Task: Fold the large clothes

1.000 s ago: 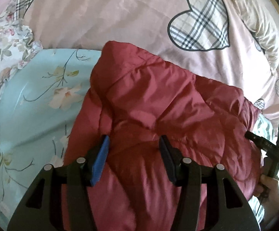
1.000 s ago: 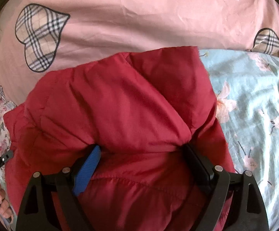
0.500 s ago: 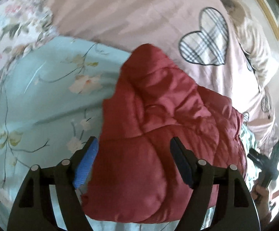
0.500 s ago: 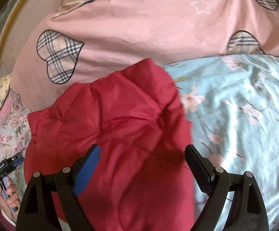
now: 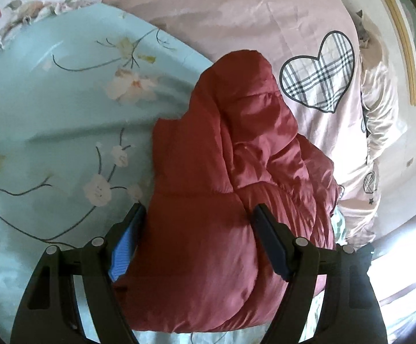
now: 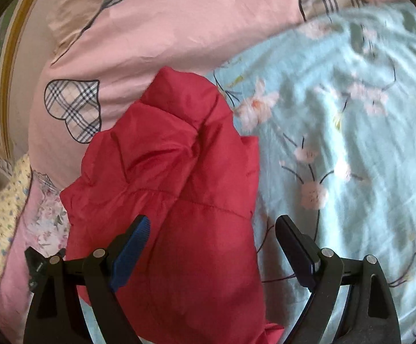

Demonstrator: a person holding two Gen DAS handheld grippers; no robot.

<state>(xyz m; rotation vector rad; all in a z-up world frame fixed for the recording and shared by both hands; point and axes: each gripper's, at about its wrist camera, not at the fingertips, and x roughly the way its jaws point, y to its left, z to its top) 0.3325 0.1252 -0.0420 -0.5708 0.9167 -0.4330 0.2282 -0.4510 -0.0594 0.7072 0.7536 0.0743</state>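
Observation:
A puffy red quilted jacket (image 5: pixel 225 172) lies folded in a compact bundle on the light blue floral sheet (image 5: pixel 50 120). It also shows in the right wrist view (image 6: pixel 179 189). My left gripper (image 5: pixel 197 238) is open and hangs over the near end of the bundle, holding nothing. My right gripper (image 6: pixel 212 246) is open above the jacket's right edge, also empty. The other gripper's tip (image 6: pixel 37 263) peeks in at the lower left of the right wrist view.
A pink duvet with plaid hearts (image 5: pixel 318 71) lies behind the jacket, also seen in the right wrist view (image 6: pixel 73 109). A cream pillow (image 5: pixel 380 106) and a framed wall panel (image 5: pixel 408 37) stand at the right. A yellow dotted cloth (image 6: pixel 4 218) lies at the left.
Both grippers have pulled back and up from the jacket, which now looks smaller and farther. The jaws that pressed into the fabric a second ago now stand clear of it.

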